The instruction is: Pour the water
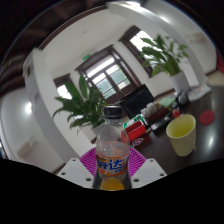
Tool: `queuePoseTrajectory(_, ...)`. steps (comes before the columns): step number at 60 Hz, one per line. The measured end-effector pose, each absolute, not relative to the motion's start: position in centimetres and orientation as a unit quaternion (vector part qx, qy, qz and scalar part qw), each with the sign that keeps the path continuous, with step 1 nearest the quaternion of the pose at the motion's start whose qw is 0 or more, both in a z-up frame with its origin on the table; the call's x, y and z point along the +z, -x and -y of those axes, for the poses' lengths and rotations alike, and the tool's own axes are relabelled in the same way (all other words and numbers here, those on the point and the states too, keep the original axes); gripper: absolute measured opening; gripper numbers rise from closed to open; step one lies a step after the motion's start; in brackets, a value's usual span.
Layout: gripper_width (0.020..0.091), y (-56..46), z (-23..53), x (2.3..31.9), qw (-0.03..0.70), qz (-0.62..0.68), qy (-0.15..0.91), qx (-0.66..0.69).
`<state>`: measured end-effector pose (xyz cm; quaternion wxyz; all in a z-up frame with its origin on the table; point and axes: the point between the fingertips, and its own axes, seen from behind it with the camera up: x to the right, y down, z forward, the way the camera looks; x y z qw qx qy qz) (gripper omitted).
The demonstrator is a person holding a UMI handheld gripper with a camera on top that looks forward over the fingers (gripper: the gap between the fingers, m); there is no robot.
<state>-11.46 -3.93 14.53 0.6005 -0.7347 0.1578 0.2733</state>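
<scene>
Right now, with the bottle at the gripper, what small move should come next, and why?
Probably carry the bottle toward the yellow cup before tilting: the gripper seems shut on the upright bottle, and the cup stands apart, beside it.

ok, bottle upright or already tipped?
Upright. The bottle stands vertical between the tool fingers, cap on top, neck not leaning toward the yellow cup beside it. Whether the fingers press it: cannot tell.

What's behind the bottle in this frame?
A leafy plant stands behind the bottle, with a window farther back. The bottle, between the hand-held gripper fingers, covers the plant's right side and the table there.
</scene>
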Motion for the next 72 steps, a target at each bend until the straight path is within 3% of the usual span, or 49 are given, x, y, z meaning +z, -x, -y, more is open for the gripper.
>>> queuePoseTrajectory(22,0.0374,5.1,0.4,16.8,0.458,-0.475,0.541,0.521)
queuePoseTrajectory(43,0.0375,2.0,-0.3,16.4,0.337,-0.608,0.356,0.624)
queuePoseTrajectory(60,0.0375,2.3,-0.1,16.2,0.336,-0.604,0.373,0.619)
queuePoseTrajectory(68,0.0377,3.9,0.0,16.9,0.391,-0.538,0.479,0.572)
queuePoseTrajectory(72,0.0377,4.3,-0.7,18.7,0.437,-0.475,0.55,0.53)
